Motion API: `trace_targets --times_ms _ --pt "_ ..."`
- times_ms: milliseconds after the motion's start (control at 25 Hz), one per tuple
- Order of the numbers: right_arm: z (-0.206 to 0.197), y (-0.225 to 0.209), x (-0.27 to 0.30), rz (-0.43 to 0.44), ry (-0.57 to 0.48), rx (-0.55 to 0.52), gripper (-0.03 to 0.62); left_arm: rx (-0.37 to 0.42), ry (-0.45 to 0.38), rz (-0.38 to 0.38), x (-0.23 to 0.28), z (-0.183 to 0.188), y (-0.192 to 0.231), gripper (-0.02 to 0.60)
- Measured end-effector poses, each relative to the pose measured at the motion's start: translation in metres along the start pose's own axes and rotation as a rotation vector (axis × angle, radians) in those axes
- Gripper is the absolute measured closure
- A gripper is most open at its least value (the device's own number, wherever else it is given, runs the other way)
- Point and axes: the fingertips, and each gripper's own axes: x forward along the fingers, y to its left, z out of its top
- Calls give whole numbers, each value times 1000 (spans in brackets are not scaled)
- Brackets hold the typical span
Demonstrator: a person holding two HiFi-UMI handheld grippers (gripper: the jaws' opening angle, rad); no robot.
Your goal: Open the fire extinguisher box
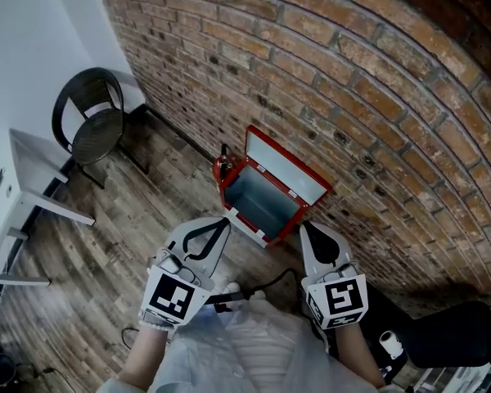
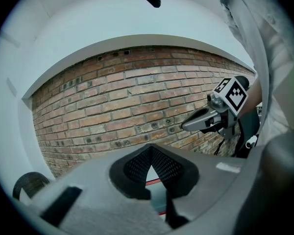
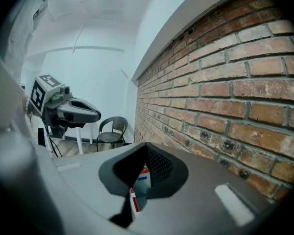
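Observation:
The red fire extinguisher box (image 1: 266,191) stands on the wooden floor against the brick wall (image 1: 376,97). Its lid (image 1: 288,164) is raised and leans back toward the bricks, showing a grey-blue inside. My left gripper (image 1: 225,221) hovers just before the box's near left corner, jaws together and empty. My right gripper (image 1: 304,228) hangs by the near right corner, also shut on nothing. In the left gripper view the pads meet at the left gripper (image 2: 149,148), with the right gripper (image 2: 186,125) off to the side. A sliver of the box (image 3: 138,181) shows below the right gripper (image 3: 146,148).
A black chair (image 1: 94,125) stands at the back left by the wall. A white table (image 1: 33,178) runs along the left edge. A dark bulky object (image 1: 458,334) sits at the lower right. A black cable (image 1: 270,283) trails on the floor near my body.

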Motion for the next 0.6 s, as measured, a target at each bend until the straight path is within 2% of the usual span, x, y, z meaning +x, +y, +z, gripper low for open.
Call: trace_targets --times_ms 600 --pt "-2 4 3 3 9 -4 585 10 16 -16 2 -6 -2 584"
